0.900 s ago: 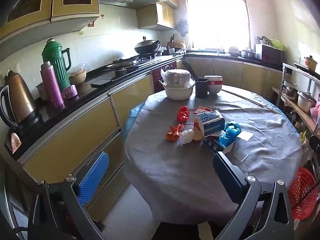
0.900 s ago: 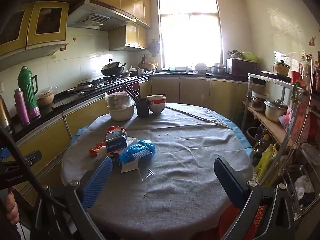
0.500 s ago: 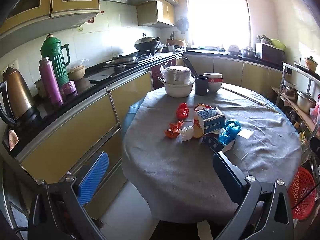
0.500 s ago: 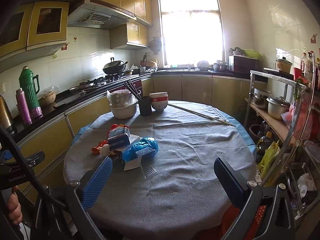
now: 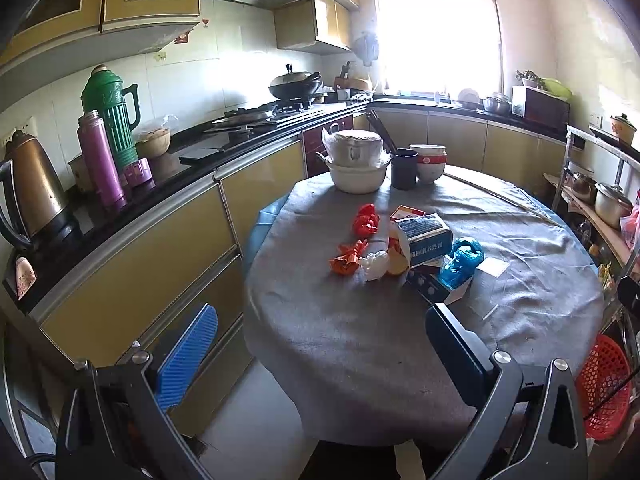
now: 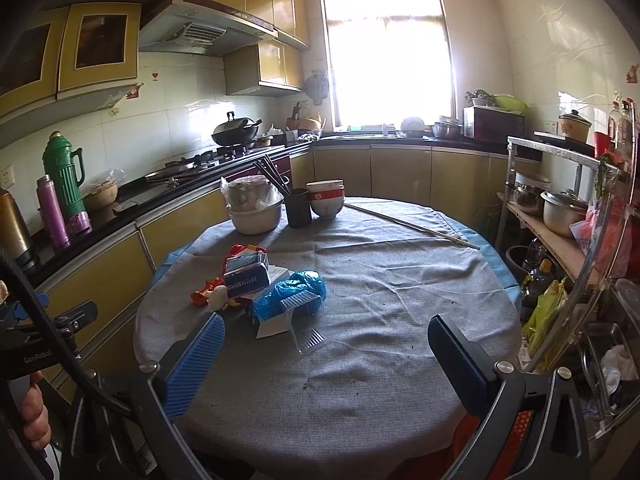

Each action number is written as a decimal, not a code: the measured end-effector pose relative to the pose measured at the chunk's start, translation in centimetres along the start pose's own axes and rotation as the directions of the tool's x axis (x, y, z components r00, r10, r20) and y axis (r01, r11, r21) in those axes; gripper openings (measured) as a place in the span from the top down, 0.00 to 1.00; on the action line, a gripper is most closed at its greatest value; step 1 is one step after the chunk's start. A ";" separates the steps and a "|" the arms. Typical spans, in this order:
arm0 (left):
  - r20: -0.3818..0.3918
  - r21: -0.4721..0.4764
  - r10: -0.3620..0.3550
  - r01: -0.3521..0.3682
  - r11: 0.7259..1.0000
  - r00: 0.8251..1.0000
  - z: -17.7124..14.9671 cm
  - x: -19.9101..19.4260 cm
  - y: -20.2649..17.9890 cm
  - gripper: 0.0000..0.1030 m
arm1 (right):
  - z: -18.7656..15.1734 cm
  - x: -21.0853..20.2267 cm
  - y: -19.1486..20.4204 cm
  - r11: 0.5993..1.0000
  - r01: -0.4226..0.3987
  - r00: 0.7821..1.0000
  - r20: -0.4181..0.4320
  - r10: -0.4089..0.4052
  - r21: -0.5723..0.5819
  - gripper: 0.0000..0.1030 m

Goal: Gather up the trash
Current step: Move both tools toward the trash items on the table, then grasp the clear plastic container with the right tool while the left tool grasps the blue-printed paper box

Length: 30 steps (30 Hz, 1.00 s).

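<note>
Grey cloth covers the round table (image 6: pixel 380 360), and the trash sits in a loose heap on its left half; a blue-and-white carton (image 5: pixel 425 236) leans on top of the pile, a crumpled blue plastic bag (image 5: pixel 460 260) lies against its right side on a flattened white box (image 6: pixel 276 326), and a clear plastic tray (image 6: pixel 306 320) rests at the near edge of that box; left of the carton lie a white crumpled wad (image 5: pixel 374 265), an orange wrapper (image 5: pixel 347 258) just beside it, and a red wrapper (image 5: pixel 366 220) a little farther back. The left gripper (image 5: pixel 320 352) hovers at the table's near edge, fingers spread wide with nothing between them, well short of the heap; the right gripper (image 6: pixel 326 364) hangs over the near cloth, equally wide apart and empty, the heap just beyond its left finger. At the far side stand a covered white basin (image 5: pixel 357 168), a dark cup with chopsticks (image 6: pixel 298 208) and stacked bowls (image 6: pixel 327 200); a red mesh basket (image 5: pixel 604 384) sits low beside the table on the right.
</note>
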<state>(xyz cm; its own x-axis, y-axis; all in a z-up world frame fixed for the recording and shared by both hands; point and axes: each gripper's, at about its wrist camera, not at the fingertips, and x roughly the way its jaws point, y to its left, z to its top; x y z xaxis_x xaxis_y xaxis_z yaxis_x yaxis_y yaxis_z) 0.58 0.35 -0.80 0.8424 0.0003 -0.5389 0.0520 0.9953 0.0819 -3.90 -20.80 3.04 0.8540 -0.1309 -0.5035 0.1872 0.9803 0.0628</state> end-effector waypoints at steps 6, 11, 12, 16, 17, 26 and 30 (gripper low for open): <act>0.026 0.017 0.027 -0.027 0.999 0.999 -0.1 0.4 0.0 0.00 | -0.1 0.6 0.1 1.000 -0.015 0.999 -0.028 0.015 0.006 0.00; 0.045 0.037 0.054 -0.055 0.998 0.998 0.1 0.9 0.2 0.00 | -0.3 1.5 0.2 0.999 -0.035 0.999 -0.024 0.036 0.022 0.00; 0.038 0.036 0.055 -0.056 0.998 0.998 0.1 1.2 0.3 0.00 | -0.3 1.8 0.2 0.999 -0.038 0.999 -0.028 0.039 0.024 0.00; 0.006 0.024 0.055 -0.056 0.998 0.998 0.0 2.3 0.5 0.00 | -0.6 2.7 0.3 0.997 -0.057 0.997 -0.048 0.060 0.045 0.00; -0.001 0.015 0.051 -0.051 0.999 0.999 -0.1 2.6 0.6 0.00 | -0.7 3.0 0.3 0.997 -0.062 0.996 -0.056 0.065 0.049 0.00; -0.174 0.030 -0.016 0.021 0.999 0.985 -1.6 7.8 -0.3 0.00 | -2.1 8.5 -0.3 0.984 -0.138 0.975 -0.161 0.156 0.116 0.00; -0.249 0.039 -0.048 0.059 0.997 0.967 -2.6 10.3 -0.8 0.00 | -2.3 12.3 -1.3 0.963 -0.166 0.951 -0.225 0.214 0.212 0.00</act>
<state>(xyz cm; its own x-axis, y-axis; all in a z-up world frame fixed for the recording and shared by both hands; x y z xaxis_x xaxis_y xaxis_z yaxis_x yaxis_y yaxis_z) 7.83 -0.23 -8.57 0.6785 -0.0230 -0.7342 0.1230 0.9890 0.0827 5.22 -23.39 -5.17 0.7427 0.1184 -0.6591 0.1408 0.9346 0.3265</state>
